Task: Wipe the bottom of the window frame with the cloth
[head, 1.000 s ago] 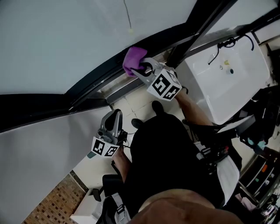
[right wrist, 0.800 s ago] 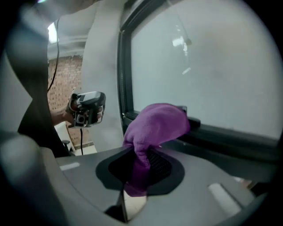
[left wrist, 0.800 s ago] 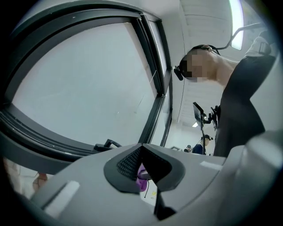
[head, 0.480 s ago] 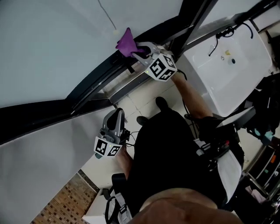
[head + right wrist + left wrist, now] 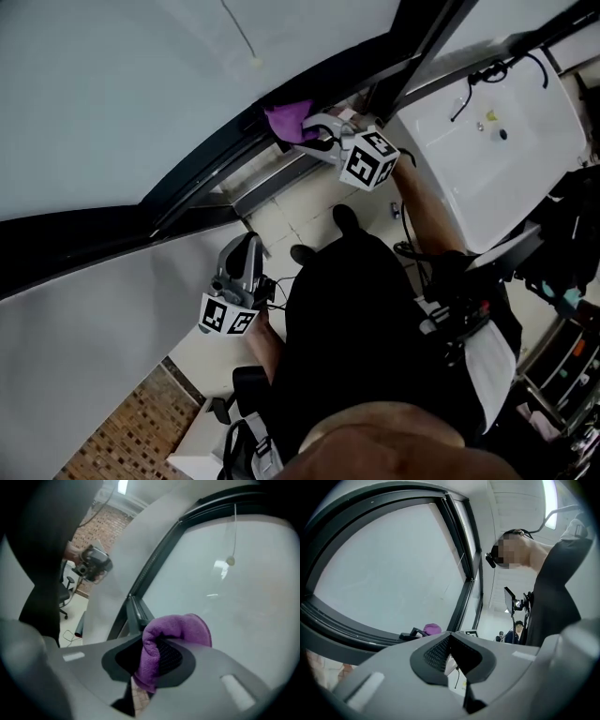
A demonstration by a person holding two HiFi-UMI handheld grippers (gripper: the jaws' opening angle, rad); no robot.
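Closest in, the black-clothed body of the person (image 5: 366, 328). Just left of it, the left grey two-jaw gripper (image 5: 247, 248), held low over the pale tiled floor (image 5: 291, 220), in much the same spot as half a second ago. Dark jaw pads pressed together at the tips, with nothing between.

Farther out, the right grey gripper (image 5: 305, 134), reached up to the window. Clamped tight on the small purple fluffy cloth (image 5: 287, 120), with a fold bulging out over the jaws. Moved down and a bit to the right since the earlier picture. Cloth now squashed low on the bottom rail of the long dark window frame (image 5: 202, 178), no longer poking up against the glass.

Off to the right, a white sink (image 5: 487, 159). Beyond the frame, only pale grey glass (image 5: 112, 84).
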